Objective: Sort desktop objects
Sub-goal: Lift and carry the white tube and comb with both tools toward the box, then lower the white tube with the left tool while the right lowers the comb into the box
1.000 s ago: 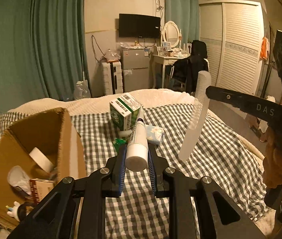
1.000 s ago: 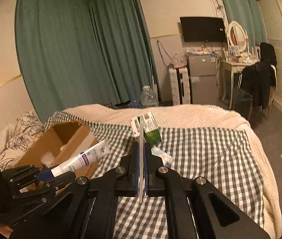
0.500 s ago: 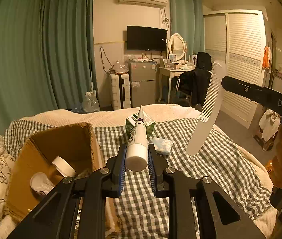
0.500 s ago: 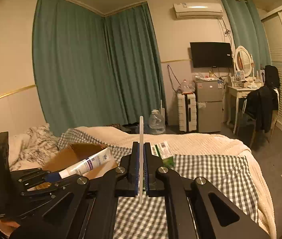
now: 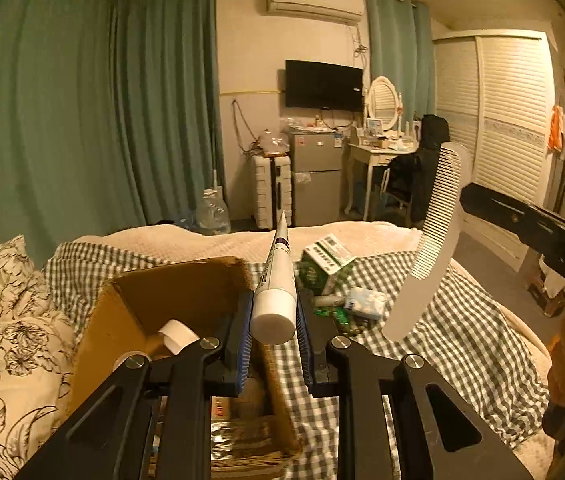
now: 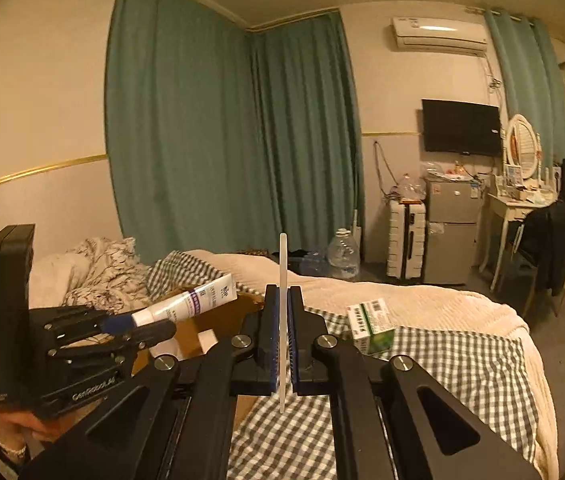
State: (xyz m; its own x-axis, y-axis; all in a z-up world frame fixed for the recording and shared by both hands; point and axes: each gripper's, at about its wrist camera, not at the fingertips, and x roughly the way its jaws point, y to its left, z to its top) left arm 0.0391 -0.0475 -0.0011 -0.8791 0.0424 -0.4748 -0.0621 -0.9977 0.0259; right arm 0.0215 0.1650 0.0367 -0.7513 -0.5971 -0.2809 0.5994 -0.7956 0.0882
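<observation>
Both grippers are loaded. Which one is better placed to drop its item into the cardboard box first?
Left, probably. The left gripper, clamped on the tube, sits at the cardboard box opening. The right gripper, clamping the comb, is farther off over the checkered blanket.

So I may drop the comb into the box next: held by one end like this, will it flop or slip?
The comb probably stays stiff: it stands up from the right gripper without sagging, though gently curved. Thin, smooth plastic pinched edge-on could pivot or slip. It looks light, so it should drop harmlessly into the cardboard box.

Both my wrist cams sit close behind their fingers, angled slightly down across the bed point(image 5: 462, 344); both catch the cardboard box point(image 5: 170, 292) and far wall.
</observation>
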